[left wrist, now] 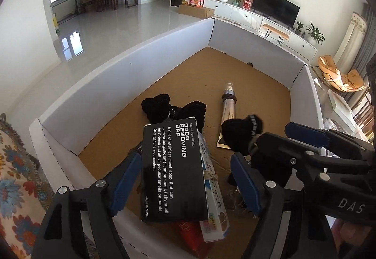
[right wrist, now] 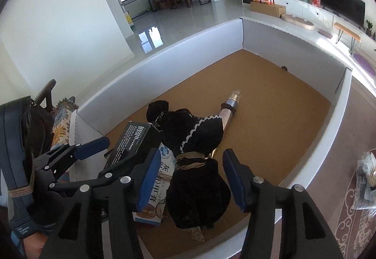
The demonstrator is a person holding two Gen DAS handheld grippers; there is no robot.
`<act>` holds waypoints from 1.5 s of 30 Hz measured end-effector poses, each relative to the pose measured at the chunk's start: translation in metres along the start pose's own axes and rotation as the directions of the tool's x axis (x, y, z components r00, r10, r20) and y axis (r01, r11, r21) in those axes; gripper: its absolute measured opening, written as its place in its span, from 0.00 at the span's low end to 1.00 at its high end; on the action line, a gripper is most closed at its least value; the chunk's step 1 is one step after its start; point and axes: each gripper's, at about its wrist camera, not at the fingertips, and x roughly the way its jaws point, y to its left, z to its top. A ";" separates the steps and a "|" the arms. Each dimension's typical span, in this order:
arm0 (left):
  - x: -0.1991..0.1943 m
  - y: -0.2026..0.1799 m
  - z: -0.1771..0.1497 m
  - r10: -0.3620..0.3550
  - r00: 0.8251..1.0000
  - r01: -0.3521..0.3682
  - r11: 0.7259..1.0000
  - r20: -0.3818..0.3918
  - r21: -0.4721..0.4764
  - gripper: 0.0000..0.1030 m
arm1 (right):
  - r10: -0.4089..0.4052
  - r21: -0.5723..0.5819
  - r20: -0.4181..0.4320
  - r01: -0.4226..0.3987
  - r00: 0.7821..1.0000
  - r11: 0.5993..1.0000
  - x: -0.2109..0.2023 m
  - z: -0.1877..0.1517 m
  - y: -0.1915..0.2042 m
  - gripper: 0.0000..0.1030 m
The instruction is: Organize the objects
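Note:
A white-walled box [left wrist: 141,66] with a brown floor holds the objects. In the left wrist view my left gripper [left wrist: 185,186] is open, its blue pads [left wrist: 124,181] either side of a black "Odor Removing Bar" box [left wrist: 174,172] that rests on a white-and-blue carton [left wrist: 215,207]. A black velvet bundle tied with twine [right wrist: 195,160] lies between the open fingers of my right gripper [right wrist: 192,179]. A silver tube [left wrist: 229,103] lies on the box floor beyond. My right gripper also shows in the left wrist view [left wrist: 270,139].
A patterned cushion [left wrist: 14,165] lies left of the box. A red packet [left wrist: 190,237] sits under the carton. A plastic-wrapped item [right wrist: 366,176] lies on a rug at the right. The far half of the box floor [right wrist: 282,103] is bare.

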 end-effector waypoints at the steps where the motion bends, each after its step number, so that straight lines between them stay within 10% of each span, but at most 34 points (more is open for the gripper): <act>1: -0.002 0.000 -0.001 -0.001 1.000 0.001 1.000 0.015 -0.008 0.80 | 0.011 0.020 0.022 -0.012 1.000 1.000 -0.001 -0.003 -0.003 0.63; 11: -0.058 -0.055 -0.038 -0.075 0.982 0.073 0.997 0.173 0.021 0.85 | -0.156 0.043 0.273 0.150 0.949 0.988 -0.102 -0.084 -0.066 0.94; 21: -0.086 -0.219 -0.105 -0.376 0.925 0.340 0.885 0.058 0.319 0.90 | -0.532 0.184 0.090 0.511 0.842 0.839 -0.188 -0.262 -0.221 0.94; 29: -0.023 -0.292 -0.146 -0.231 0.967 0.256 0.872 -0.110 0.418 0.90 | -0.575 0.412 0.038 0.512 0.817 0.754 -0.230 -0.330 -0.274 0.94; 45: 0.015 -0.261 -0.153 -0.138 0.985 0.163 0.942 -0.103 0.294 0.90 | -0.561 0.452 -0.039 0.516 0.827 0.728 -0.216 -0.330 -0.287 0.99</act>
